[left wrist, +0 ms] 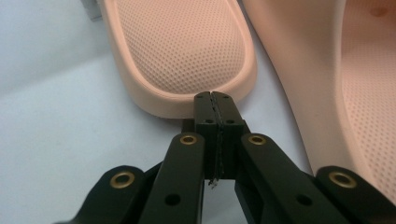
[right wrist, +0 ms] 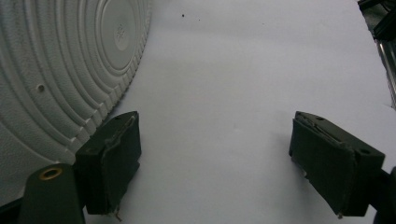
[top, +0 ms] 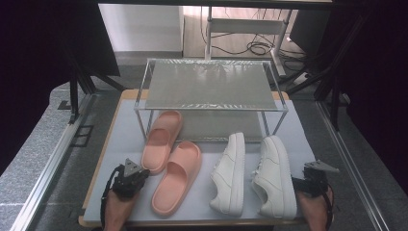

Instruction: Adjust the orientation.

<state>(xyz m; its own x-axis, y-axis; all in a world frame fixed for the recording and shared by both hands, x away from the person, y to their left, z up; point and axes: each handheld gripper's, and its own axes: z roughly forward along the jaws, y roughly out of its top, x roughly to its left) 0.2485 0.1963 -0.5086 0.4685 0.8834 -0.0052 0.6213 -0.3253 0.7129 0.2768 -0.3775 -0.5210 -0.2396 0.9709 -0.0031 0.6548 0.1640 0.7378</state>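
On the white mat (top: 120, 144) lay two pairs of footwear in front of the wire rack (top: 209, 86): the pink slides to the left, the white sneakers to the right. The left gripper (top: 139, 169) sat low at the near left, and its jaws were pressed fully together, nothing caught between them. In the left gripper view those closed tips (left wrist: 215, 98) stood right at the heel rim of the far pink slide (left wrist: 187, 51), touching it or a hair off, I couldn't tell which. That slide (top: 162, 139) ran back toward the rack's left leg, while the near pink slide (top: 177, 177) lay just beside it, angled toward the near edge. Over on the right, the right gripper (top: 300, 182) rested just beside the heel of the right white sneaker (top: 276, 177), jaws spread wide and holding nothing. In the right gripper view the two black pads (right wrist: 112, 163) stood well apart over bare mat, with the sneaker's ribbed white sole (right wrist: 60, 70) just beside the left pad. The left white sneaker (top: 230, 174) lay between the near slide and its partner, untouched.
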